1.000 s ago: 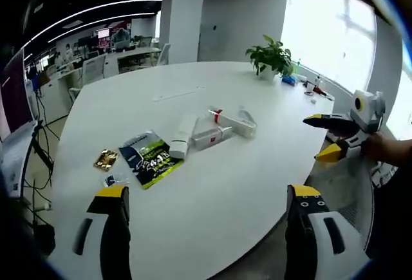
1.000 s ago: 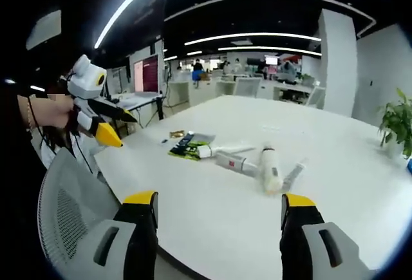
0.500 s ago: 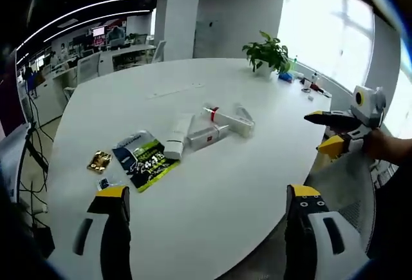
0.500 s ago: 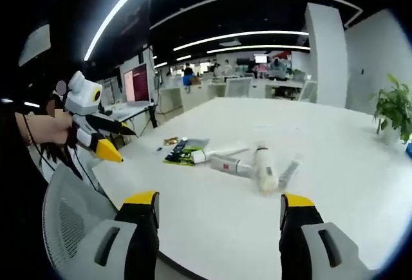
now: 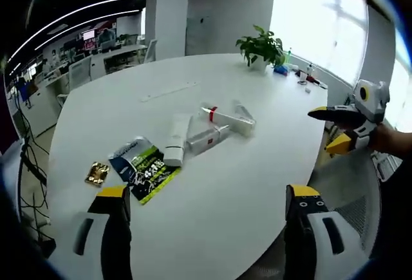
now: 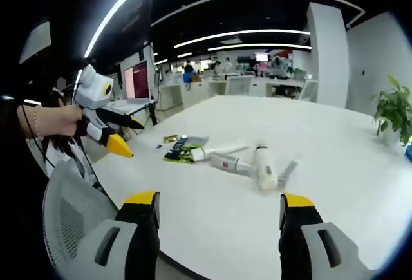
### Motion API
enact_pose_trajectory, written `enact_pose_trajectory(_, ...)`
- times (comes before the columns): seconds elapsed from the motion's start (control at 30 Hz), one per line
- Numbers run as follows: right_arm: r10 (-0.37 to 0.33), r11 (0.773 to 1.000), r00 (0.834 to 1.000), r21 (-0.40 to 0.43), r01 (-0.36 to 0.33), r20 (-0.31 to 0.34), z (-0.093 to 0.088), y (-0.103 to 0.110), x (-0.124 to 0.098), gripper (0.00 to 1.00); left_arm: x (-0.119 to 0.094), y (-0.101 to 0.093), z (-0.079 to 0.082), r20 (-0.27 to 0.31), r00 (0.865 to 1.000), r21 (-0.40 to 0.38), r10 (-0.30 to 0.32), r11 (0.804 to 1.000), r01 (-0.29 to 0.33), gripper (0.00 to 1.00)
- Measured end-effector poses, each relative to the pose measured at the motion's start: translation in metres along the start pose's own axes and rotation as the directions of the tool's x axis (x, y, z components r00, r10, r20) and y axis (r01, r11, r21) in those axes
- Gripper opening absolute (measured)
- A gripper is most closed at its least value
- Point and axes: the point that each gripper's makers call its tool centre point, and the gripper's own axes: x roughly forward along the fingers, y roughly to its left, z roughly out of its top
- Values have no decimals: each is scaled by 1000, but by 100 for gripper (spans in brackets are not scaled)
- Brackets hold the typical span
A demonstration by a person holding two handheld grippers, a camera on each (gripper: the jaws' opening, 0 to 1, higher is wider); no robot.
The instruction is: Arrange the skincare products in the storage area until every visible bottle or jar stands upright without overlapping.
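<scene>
Several skincare tubes lie flat in a loose cluster on the white table [image 5: 129,106]: a white tube [image 5: 175,140], a silver tube with a red label [image 5: 205,140] and a tube with a red band [image 5: 222,116]. The right gripper view has the same tubes [image 6: 257,164] lying mid-table. A green and black sachet [image 5: 145,167] and a small gold packet [image 5: 96,173] lie beside them. My left gripper [image 5: 209,199] is open, well short of the cluster. My right gripper [image 6: 219,206] is open too, and it also appears at the right [image 5: 335,129], held by a hand off the table edge.
A potted plant [image 5: 261,45] and small items [image 5: 302,80] stand at the table's far side. A grey mesh chair [image 6: 71,209] is close to the near edge. The left gripper [image 6: 106,129] shows at the left. Desks and screens fill the office behind.
Both views have shifted slightly with the hands. The left gripper view has moved closer over the table. The other gripper in each view has edged a little inward.
</scene>
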Motion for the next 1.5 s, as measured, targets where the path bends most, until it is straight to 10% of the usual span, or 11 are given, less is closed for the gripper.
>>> enact_pose_trajectory(1.5, -30, 1000, 999, 1, 30, -41, -14, -7, 1, 70, 31, 11, 11, -68, 998, 23, -12, 1000, 13, 94)
